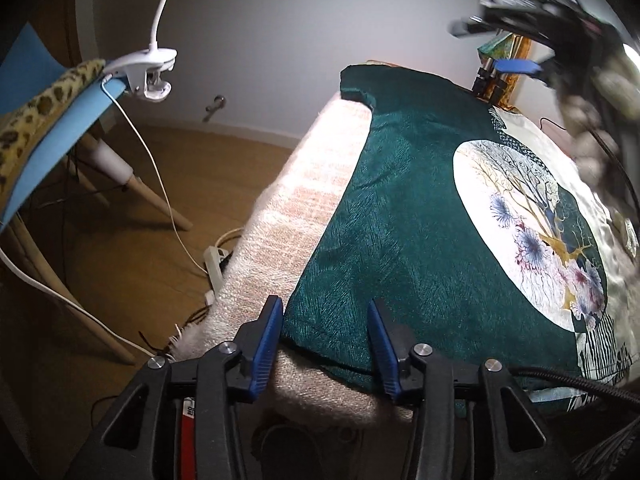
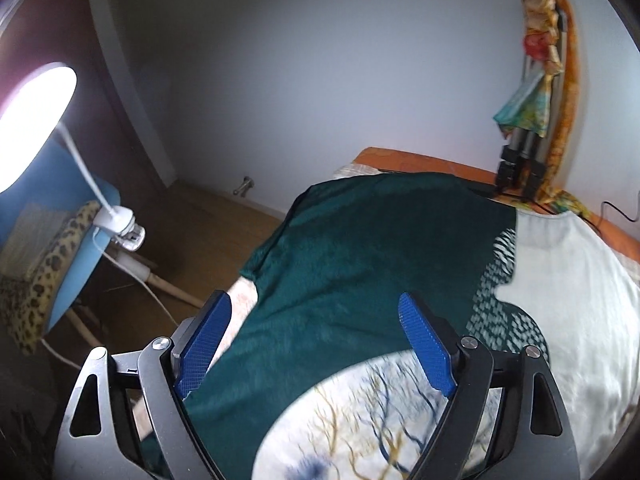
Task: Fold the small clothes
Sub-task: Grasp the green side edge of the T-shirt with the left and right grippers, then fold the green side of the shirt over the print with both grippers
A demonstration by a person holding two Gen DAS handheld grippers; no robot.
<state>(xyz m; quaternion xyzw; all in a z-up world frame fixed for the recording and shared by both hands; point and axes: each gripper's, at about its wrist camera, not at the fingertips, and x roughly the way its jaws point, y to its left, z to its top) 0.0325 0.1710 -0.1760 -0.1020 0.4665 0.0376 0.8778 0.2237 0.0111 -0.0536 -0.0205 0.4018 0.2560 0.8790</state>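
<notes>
The green printed garment lies spread flat on a pale towel-covered surface, which suits folding: every edge can be reached. The left gripper sits low at the near hem, jaws spread with nothing between them, the garment's near-left corner lying just ahead of its fingertips; that placement reads as lining up for a pinch on the hem. The right gripper hovers above the middle of the cloth, jaws also spread and holding nothing, the dark green panel ahead of it and the round tree print directly beneath.

The left wrist view alone shows the towel edge, the floor cables and the right gripper raised, blurred, far ahead to the right. The right wrist view alone shows the garment's white far-right portion and the bright clip lamp off to its left.
</notes>
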